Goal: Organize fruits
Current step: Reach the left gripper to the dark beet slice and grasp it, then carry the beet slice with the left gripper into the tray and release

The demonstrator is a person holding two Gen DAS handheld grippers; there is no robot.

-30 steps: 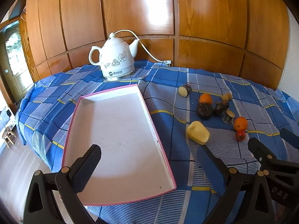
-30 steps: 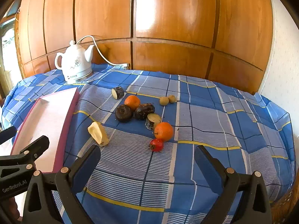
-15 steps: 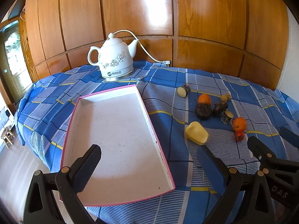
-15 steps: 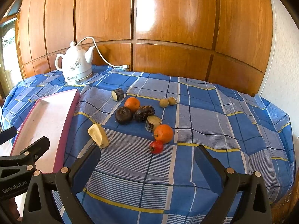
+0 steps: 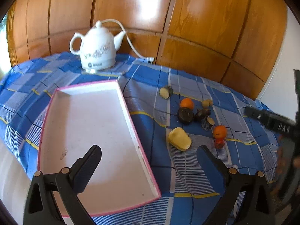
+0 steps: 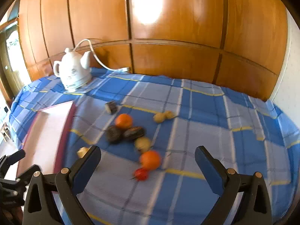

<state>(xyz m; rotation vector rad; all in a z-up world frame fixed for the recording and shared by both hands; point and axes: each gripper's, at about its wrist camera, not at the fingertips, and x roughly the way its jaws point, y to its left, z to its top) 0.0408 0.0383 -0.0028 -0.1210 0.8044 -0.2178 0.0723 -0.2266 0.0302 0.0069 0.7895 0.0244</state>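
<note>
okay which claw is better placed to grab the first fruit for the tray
Probably the right claw: it is open with the small red fruit and an orange directly between its fingers. The left claw, also open, hangs over the empty pink-rimmed tray, off to the side of the fruit.

Kettle: a white ceramic electric kettle (image 5: pixel 96 46) with a faint floral print stands upright on its base at the far left of the surface, its spout pointing right.
Cord: a white power cord (image 5: pixel 131 43) arcs from behind the kettle's lid down to a plug (image 5: pixel 150 58) lying at the back edge of the cloth.
Cloth: a blue plaid tablecloth (image 6: pixel 206 108) with thin yellow and white lines covers the whole surface and hangs over its edges.
Wall: glossy brown wood panelling (image 6: pixel 168 28) runs behind the surface, with a bright patch of reflected light high up.
Right edge: a pale wall (image 5: pixel 281 71) adjoins the panelling.
Left edge: a bright window or doorway (image 6: pixel 11 56), too washed out to tell which.
</note>
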